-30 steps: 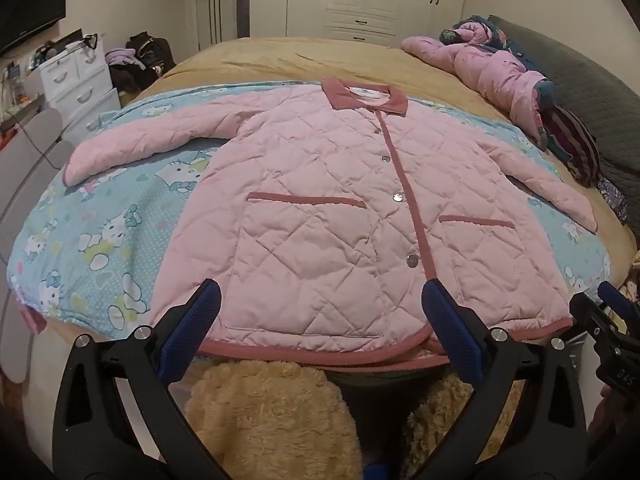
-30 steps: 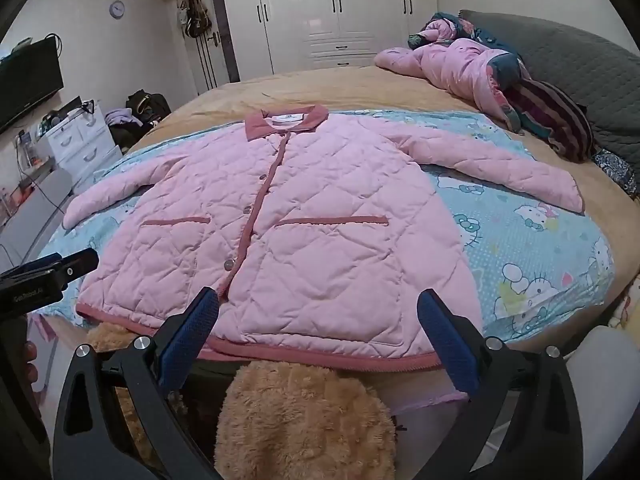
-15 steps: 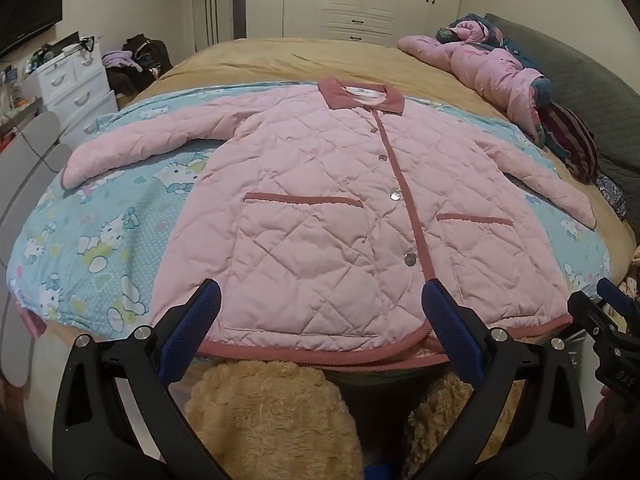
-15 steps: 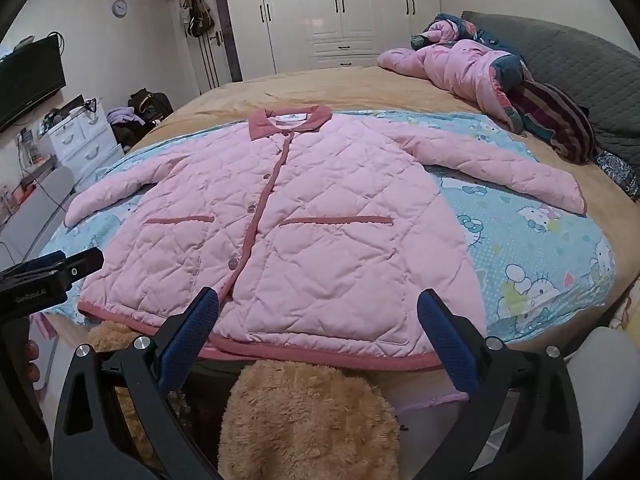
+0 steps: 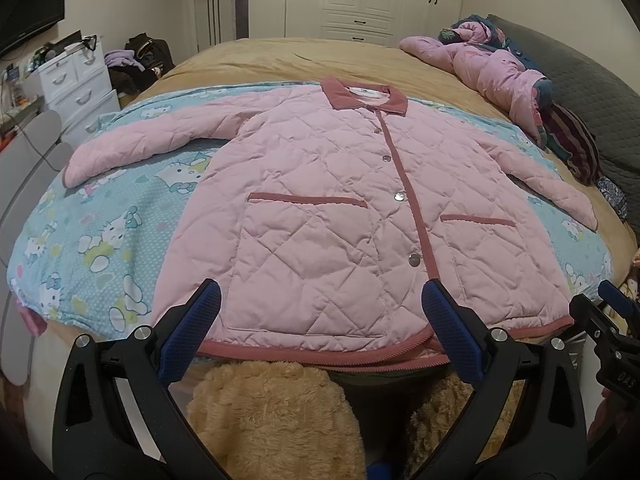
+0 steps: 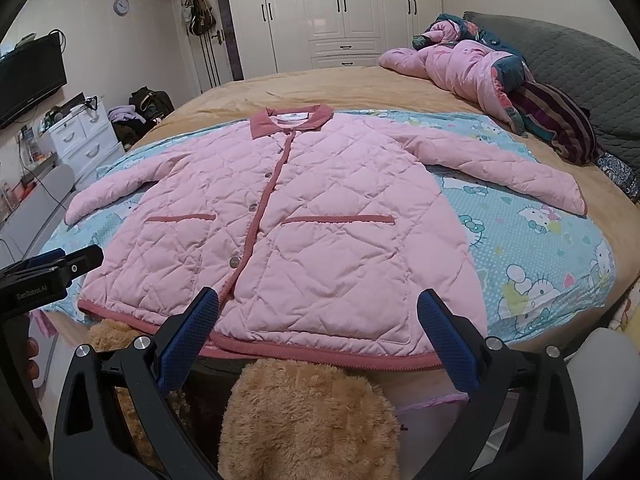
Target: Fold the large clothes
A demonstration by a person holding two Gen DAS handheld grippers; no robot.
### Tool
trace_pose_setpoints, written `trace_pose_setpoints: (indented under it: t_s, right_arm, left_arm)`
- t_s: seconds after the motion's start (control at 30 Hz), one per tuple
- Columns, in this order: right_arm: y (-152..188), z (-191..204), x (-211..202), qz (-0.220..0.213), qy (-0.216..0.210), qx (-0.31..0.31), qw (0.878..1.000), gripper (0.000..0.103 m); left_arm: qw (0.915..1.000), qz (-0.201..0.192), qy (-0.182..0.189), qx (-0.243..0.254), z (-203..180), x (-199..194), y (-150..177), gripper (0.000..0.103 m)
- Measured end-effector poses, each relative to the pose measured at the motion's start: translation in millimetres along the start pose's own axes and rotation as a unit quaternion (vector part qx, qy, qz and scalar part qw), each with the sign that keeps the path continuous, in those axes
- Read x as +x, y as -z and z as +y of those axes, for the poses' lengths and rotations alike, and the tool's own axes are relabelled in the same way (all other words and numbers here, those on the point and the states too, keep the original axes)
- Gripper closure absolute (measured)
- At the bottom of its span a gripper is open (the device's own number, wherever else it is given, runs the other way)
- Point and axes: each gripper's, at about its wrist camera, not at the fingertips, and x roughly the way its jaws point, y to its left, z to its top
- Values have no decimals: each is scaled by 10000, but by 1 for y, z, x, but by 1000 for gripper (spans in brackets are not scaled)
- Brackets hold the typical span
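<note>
A pink quilted jacket (image 5: 340, 208) (image 6: 304, 216) with dark pink collar, trim and two pockets lies flat and buttoned on a blue cartoon-print sheet (image 5: 100, 232) (image 6: 540, 248), both sleeves spread out to the sides. My left gripper (image 5: 320, 320) hovers open just short of the hem, left of the button line. My right gripper (image 6: 318, 320) is open too, near the hem below the right-hand pocket. Neither touches the fabric. The right gripper's tip (image 5: 612, 320) shows at the left wrist view's right edge, and the left one's tip (image 6: 52, 272) at the right wrist view's left edge.
A tan fluffy garment (image 5: 276, 420) (image 6: 312, 420) sits below the bed edge under both grippers. A heap of pink and dark clothes (image 6: 480, 72) lies at the bed's far right by a grey headboard (image 6: 580, 68). White drawers (image 5: 76, 84) and wardrobes (image 6: 340, 8) stand behind.
Both views have shifted slightly, with the jacket sitting a little lower and nearer. The jacket itself has not moved and both grippers stay open.
</note>
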Motion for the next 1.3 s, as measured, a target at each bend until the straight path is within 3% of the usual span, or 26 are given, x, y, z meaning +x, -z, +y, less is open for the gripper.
trace_pose_setpoints:
  t_s: [1.3]
  right_arm:
    - [-3, 1, 3, 17, -26, -33, 10000, 4]
  left_arm:
    - [10000, 24, 39, 59, -2, 7, -1, 9]
